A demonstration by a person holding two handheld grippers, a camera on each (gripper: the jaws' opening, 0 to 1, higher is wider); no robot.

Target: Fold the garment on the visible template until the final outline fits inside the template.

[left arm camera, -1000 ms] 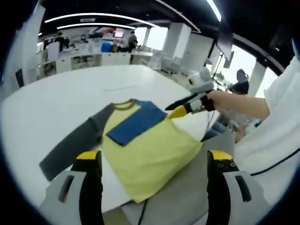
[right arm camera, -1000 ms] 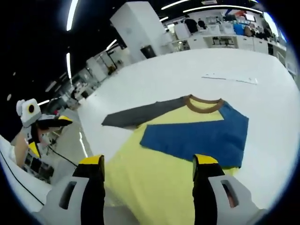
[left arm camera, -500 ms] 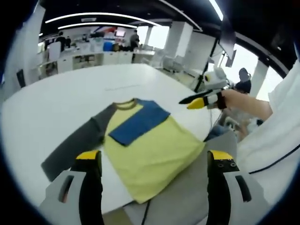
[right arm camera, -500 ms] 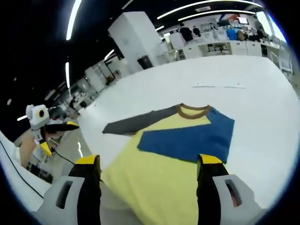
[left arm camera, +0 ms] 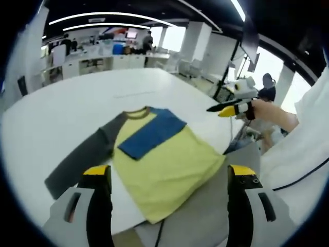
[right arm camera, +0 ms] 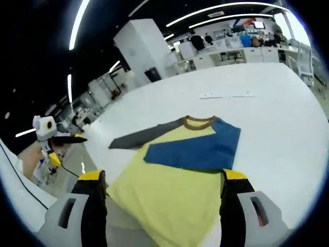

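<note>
A yellow shirt point(left arm camera: 167, 170) lay flat on a white table point(left arm camera: 56, 116), its hem at the near edge of the table and its brown collar point(left arm camera: 136, 113) pointing to the far side. One blue sleeve point(left arm camera: 151, 134) was folded across the chest, lying on the yellow body, while the dark grey sleeve point(left arm camera: 82, 157) stretched out straight to the left, its cuff near the table's near-left edge. In the left gripper view, the left gripper point(left arm camera: 167, 172) hung above the near edge with its two yellow-tipped jaws spread wide apart and nothing between them; the shirt's lower half showed in the gap. To the right of the shirt, clear of the table edge, the right gripper point(left arm camera: 229, 109) was held by a hand point(left arm camera: 262, 110) in the air, well apart from the fabric. In the right gripper view the same shirt point(right arm camera: 175, 185) lay ahead on the table point(right arm camera: 277, 134), with the blue sleeve point(right arm camera: 198, 149) across it and the grey sleeve point(right arm camera: 146, 136) reaching left. The right gripper's point(right arm camera: 163, 177) jaws stood wide apart there too, holding nothing. The left gripper point(right arm camera: 64, 139) showed at the far left of that view, off the table. A thin strip point(right arm camera: 226, 95) lay on the table beyond the collar point(right arm camera: 199, 122).
</note>
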